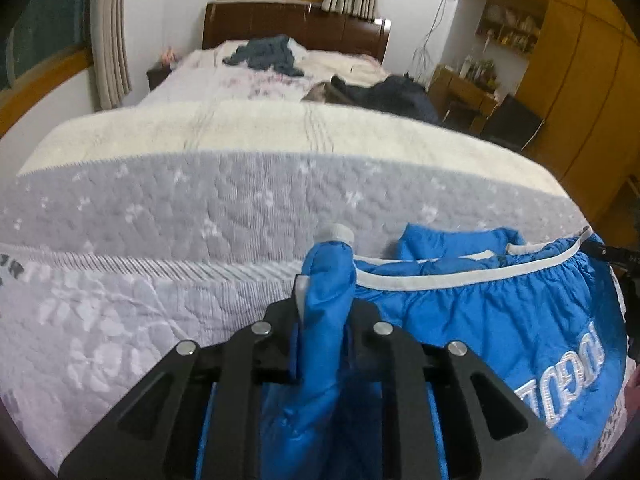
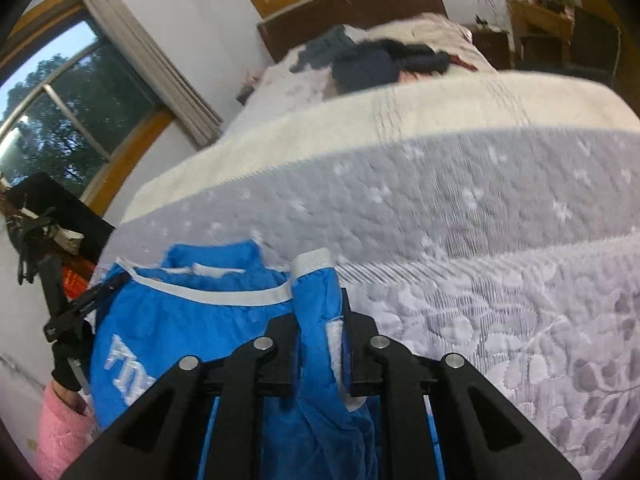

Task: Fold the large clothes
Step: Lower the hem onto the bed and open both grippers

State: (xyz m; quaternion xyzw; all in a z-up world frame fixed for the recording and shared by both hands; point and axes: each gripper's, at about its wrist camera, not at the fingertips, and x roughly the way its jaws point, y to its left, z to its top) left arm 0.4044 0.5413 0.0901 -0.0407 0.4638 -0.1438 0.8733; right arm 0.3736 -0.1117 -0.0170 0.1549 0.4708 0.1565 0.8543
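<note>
- We are pinching a sleeve of the blue jacket (image 1: 500, 312) in the left gripper (image 1: 324, 304).
- We are clamping the other sleeve in the right gripper (image 2: 320, 320), above the quilted bed (image 2: 500, 240).

Both fisheye views are dim and evenly lit, with a cool cast and no hard shadows; daylight enters through the side window (image 2: 60, 116), whose upper-left pane is the brightest area. Straight lines bow strongly toward the black, vignetted corners. The bed (image 1: 224, 208) and far room are smeared by motion blur, most heavily in the right wrist view, while the black fingers (image 1: 280, 344) nearest the lens stay sharp.
</note>
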